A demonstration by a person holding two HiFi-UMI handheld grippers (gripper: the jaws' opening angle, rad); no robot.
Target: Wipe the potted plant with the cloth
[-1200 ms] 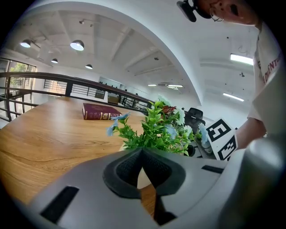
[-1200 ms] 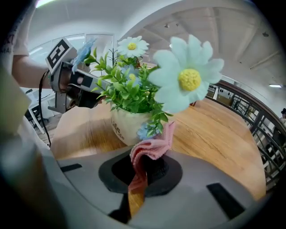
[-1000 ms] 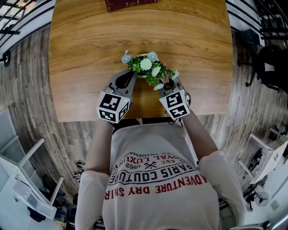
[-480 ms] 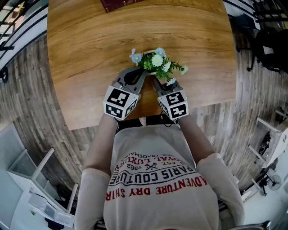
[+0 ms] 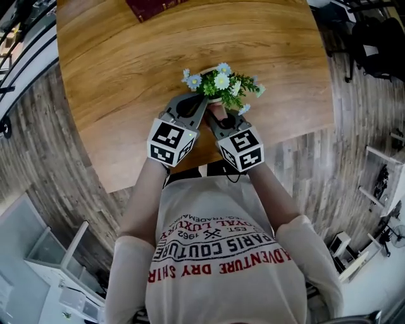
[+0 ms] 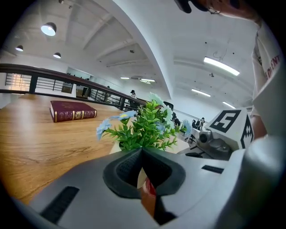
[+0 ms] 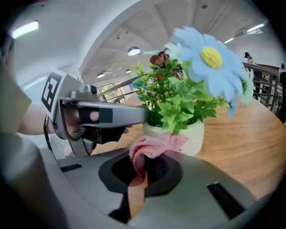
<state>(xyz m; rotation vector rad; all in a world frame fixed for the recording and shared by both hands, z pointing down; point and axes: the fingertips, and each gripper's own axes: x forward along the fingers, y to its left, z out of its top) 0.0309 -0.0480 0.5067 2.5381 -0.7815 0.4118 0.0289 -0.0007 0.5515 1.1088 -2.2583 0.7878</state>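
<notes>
A small potted plant point(image 5: 221, 85) with green leaves and blue and white daisies stands near the table's front edge. Its cream pot point(image 7: 193, 135) also shows behind the leaves in the left gripper view point(image 6: 115, 145). My left gripper point(image 5: 201, 101) is shut, with nothing seen between the jaws; its tips point(image 6: 142, 151) rest at the pot's near left side. My right gripper point(image 5: 214, 112) is shut on a pink cloth point(image 7: 154, 145), which is bunched against the pot's lower wall. The left gripper point(image 7: 145, 114) reaches the pot from the left in the right gripper view.
The wooden table point(image 5: 126, 63) carries a dark red book point(image 6: 71, 110) at its far side point(image 5: 152, 6). The table's front edge runs just under both grippers, against the person's body. Wood-plank floor and a railing surround the table.
The right gripper has slid left along the near side of the pot, closer to the left gripper, and has rolled. The left gripper has stayed at the pot.
</notes>
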